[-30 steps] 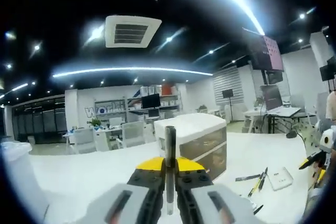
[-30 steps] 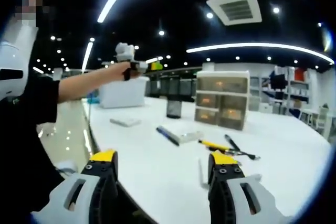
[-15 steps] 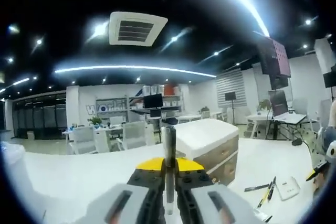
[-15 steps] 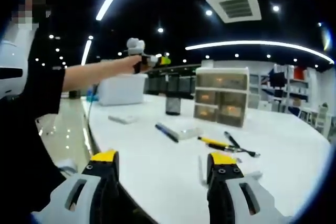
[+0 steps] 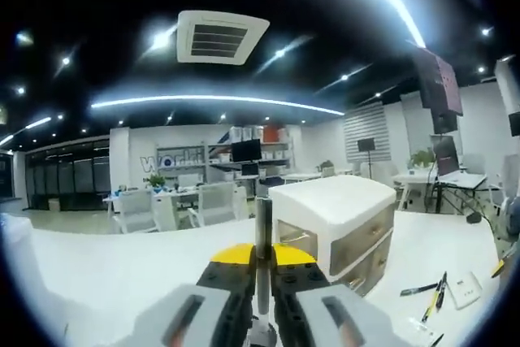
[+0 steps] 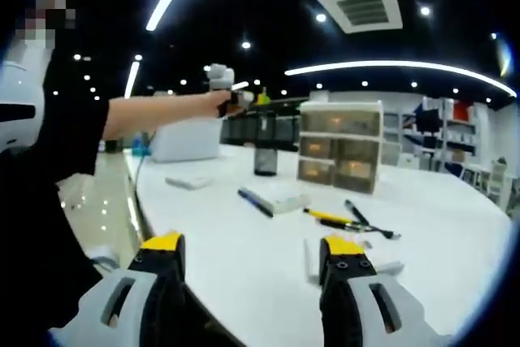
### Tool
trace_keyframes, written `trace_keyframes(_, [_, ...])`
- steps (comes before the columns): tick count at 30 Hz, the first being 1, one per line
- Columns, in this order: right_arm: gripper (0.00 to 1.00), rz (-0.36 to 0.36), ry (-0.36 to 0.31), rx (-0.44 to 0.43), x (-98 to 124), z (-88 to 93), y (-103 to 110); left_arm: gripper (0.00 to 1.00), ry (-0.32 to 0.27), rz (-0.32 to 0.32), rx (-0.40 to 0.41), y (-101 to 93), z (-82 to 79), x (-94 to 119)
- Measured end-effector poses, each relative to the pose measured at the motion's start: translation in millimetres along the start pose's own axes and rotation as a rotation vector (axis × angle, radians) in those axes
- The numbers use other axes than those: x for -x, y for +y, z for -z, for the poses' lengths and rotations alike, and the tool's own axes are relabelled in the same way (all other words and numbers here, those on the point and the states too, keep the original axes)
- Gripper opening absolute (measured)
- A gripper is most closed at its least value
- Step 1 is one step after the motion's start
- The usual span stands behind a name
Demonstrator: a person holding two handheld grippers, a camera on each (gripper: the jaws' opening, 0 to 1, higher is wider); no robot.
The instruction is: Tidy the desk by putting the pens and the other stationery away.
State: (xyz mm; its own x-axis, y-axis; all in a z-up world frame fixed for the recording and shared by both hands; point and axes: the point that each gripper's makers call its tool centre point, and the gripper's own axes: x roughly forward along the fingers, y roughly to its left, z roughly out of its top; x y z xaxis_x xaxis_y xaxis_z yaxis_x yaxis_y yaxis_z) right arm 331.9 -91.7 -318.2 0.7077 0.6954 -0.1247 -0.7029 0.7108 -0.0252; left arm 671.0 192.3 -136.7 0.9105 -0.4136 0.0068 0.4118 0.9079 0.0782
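Pen carried nearer the drawer unit.
My left gripper (image 5: pixel 262 282) stayed clamped on a pen (image 5: pixel 262 233); right gripper (image 6: pixel 252 282) hung apart, empty, over the counter (image 6: pixel 244 258); drawer unit (image 5: pixel 337 221) loomed larger, stowing next.

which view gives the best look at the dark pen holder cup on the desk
The right gripper view: the pen holder cup stands whole and upright on the white desk, just left of the drawer unit, below the raised left gripper. In the left gripper view I cannot make the cup out; the left gripper, shut on a pen, takes up the foreground.
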Motion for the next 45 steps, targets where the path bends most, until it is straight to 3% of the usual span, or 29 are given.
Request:
trace_keyframes(8, [0.61, 0.013, -0.048, -0.03, 6.7, -7.7, -5.4, 0.08, -0.002, -0.014, 0.033, 7.5, 13.2, -8.2])
trace_keyframes(45, [0.6, -0.003, -0.043, -0.028, 3.0, -3.4, 0.1, 0.08, 0.095, -0.034, 0.008, -4.1, 90.4, -5.6])
